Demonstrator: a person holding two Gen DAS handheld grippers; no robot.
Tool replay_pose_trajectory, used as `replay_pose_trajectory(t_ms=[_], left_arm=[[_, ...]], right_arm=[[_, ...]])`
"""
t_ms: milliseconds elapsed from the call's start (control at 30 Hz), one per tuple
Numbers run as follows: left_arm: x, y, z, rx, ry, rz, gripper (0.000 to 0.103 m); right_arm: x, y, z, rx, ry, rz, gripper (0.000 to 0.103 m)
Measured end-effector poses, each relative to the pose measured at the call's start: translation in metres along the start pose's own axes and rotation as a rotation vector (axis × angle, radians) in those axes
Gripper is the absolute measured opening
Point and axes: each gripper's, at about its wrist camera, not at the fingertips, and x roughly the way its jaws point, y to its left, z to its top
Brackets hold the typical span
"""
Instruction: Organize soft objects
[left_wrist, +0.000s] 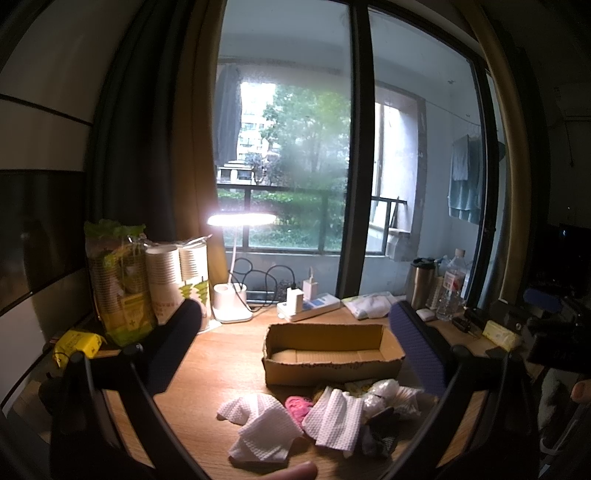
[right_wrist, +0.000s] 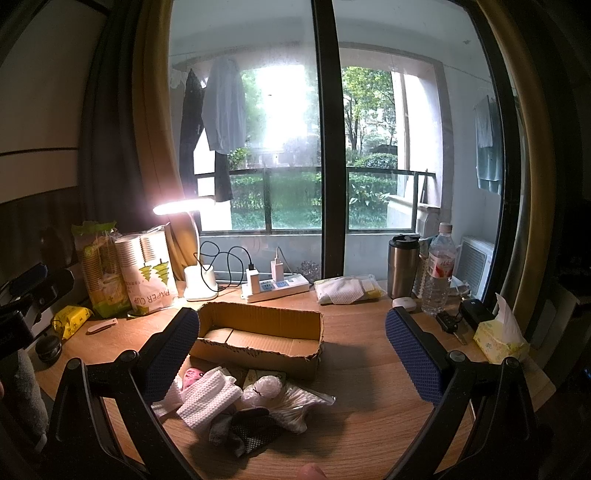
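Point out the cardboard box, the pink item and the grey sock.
cardboard box (left_wrist: 332, 367), left wrist view, on its front wall.
pink item (left_wrist: 298, 407), left wrist view, on its exposed middle between the white cloths.
grey sock (right_wrist: 248, 430), right wrist view, on its dotted sole.

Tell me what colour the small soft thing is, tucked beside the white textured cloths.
Pink; the small soft pink item shows best in the left wrist view.

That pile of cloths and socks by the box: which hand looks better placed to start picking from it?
Probably the left. Its open gripper has the pile centred between its fingers, while the right gripper, also open, sees the pile left of centre.
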Motion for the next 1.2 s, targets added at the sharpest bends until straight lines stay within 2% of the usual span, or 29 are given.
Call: replay_pose_trajectory(t_ms=[167, 333, 633, 833, 1200], left_arm=[[0.000, -0.001, 0.001, 0.000, 0.003, 0.000, 0.103], [0.015, -0.002, -0.005, -0.002, 0.061, 0.003, 0.103], [0.075, -0.003, -0.051, 0.008, 0.282, -0.009, 0.103], [0.105, -0.001, -0.081, 0.011, 0.384, -0.017, 0.102], [0.136, 0.013, -0.118, 0.000, 0.526, 0.028, 0.102]], right_arm=[[0.001, 0.001, 0.000, 0.001, 0.009, 0.003, 0.102], [0.020, 0.000, -0.008, 0.005, 0.058, 0.011, 0.102], [0.078, -0.006, -0.050, 0.012, 0.213, 0.025, 0.102], [0.105, -0.018, -0.077, 0.024, 0.295, 0.023, 0.102], [0.135, -0.039, -0.112, 0.036, 0.404, 0.025, 0.102]])
